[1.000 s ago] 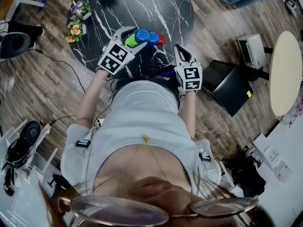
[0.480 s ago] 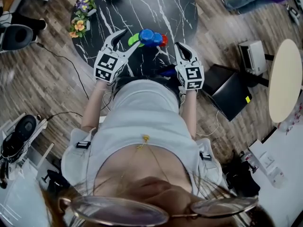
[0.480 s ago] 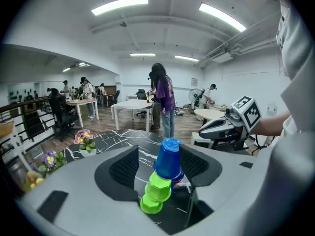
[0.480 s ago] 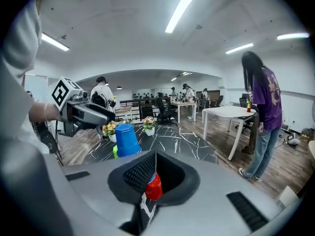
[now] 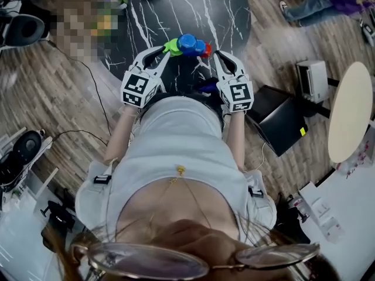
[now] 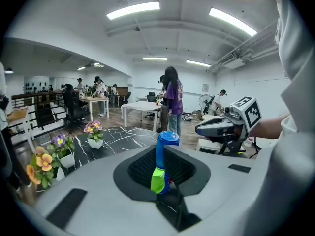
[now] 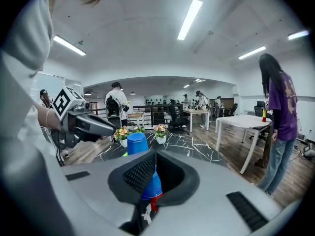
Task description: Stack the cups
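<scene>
Three cups lie nested in a row near the front edge of the black marble table [image 5: 193,10]: a green cup [image 5: 171,45], a blue cup [image 5: 187,43] and a red cup [image 5: 204,50]. My left gripper [image 5: 166,52] reaches in from the left; its jaws are closing and its pads pinch the green cup's rim [image 6: 157,180], with the blue cup [image 6: 165,144] standing up behind. My right gripper [image 5: 214,56] comes from the right and is shut on the red cup's edge [image 7: 155,200], beside the blue cup [image 7: 137,143].
Small pots of flowers [image 6: 93,132] stand on the table's left side. A black box [image 5: 281,119] and a round beige table [image 5: 350,110] are on the floor to the right. People stand and sit at desks beyond the table.
The left gripper's jaws, wide open around the green cup before, have closed onto it. The right gripper has stayed shut at the red end of the cups.
</scene>
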Action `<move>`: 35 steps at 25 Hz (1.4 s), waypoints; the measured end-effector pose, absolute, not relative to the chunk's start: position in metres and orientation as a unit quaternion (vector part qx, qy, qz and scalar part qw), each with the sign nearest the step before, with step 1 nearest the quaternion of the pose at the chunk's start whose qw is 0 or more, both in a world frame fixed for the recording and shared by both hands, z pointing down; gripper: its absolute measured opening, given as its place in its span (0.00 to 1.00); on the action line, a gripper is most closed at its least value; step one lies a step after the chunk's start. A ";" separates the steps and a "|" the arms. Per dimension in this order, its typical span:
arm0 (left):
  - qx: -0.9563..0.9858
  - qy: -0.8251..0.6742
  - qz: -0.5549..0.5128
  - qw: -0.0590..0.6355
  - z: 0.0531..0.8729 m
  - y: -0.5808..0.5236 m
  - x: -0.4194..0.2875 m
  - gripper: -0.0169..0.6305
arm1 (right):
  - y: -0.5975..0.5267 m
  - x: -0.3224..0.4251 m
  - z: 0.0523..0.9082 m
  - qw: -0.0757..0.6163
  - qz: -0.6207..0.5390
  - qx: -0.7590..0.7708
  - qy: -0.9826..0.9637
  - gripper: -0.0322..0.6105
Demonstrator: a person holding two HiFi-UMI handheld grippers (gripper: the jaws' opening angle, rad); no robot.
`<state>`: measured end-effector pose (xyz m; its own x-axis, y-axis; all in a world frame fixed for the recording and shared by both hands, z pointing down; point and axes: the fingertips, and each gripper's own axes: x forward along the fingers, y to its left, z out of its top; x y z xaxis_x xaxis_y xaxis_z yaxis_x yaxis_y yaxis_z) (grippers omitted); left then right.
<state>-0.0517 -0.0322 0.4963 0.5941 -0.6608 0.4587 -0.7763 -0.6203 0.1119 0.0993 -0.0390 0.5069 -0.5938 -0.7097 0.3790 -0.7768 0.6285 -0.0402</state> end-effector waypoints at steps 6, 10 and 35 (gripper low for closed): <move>0.884 -0.407 0.173 0.155 0.497 -0.022 -0.043 0.09 | -0.033 0.081 0.497 0.150 0.079 0.374 -0.912 0.08; 0.886 -0.405 0.164 0.155 0.494 -0.016 -0.034 0.09 | -0.028 0.070 0.489 0.139 0.072 0.344 -0.926 0.08; 0.907 -0.407 0.061 0.084 0.409 -0.034 -0.003 0.08 | -0.030 0.049 0.400 0.041 0.014 0.307 -0.951 0.08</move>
<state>-0.0025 -0.0338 0.4089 0.6608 -0.7287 0.1798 -0.7493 -0.6543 0.1020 0.0488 -0.0298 0.3998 -0.8077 -0.5832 0.0867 -0.5855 0.8107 -0.0009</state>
